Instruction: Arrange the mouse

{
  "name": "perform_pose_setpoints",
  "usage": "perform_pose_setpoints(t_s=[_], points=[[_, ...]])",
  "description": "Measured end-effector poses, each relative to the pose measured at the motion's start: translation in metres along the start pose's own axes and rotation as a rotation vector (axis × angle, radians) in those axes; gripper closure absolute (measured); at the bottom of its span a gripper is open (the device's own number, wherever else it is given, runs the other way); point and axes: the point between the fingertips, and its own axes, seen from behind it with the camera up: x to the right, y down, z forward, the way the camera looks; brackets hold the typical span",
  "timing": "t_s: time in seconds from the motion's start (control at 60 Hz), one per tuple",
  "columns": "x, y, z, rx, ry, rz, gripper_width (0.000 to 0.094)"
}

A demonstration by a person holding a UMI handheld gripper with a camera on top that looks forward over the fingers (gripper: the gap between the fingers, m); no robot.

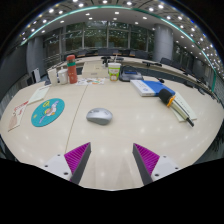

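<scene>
Mouse (99, 116) at rest, gripper (112, 160) not yet on it: that is the picture from my gripper view, the only one I have. The grey mouse lies alone on the pale table (130, 135), around the middle of its top, ahead of my fingers and slightly to their left, well apart from both. My two fingers stand wide apart with their magenta pads (77, 156) facing each other across bare tabletop; they hold nothing and touch nothing.

Toward the table's left edge lies a round teal disc (47, 112), with some loose papers (22, 113) beside it nearer the corner. Along the far edge stand a few containers (62, 73), one of them with an orange-red body, and a pale green cup (114, 71). Toward the far right corner I see a blue book (146, 87) and, just beside it, a tool with a yellow and orange handle (172, 101). Beyond the table is a large hall with ceiling lights; no person is clearly visible.

I judge the task barely begun: the mouse looks untouched, and the reach, the grasp and the placing are all left to do. Where it should end up, the view does not tell me.
</scene>
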Motion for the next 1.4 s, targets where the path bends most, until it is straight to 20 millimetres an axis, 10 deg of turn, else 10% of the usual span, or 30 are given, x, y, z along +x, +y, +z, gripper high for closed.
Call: perform_pose_setpoints(t_s=[0.233, 0.8, 0.967, 1.4], points=[[-0.017, -0.028, 0.084, -0.013, 0.027, -0.018, 0.0075], [-0.02, -0.099, 0.181, -0.003, -0.025, -0.053, 0.0124], [-0.026, -0.107, 0.193, 0.007, -0.084, -0.057, 0.0435], [-0.025, -0.111, 0.19, -0.008, -0.033, -0.072, 0.0572]])
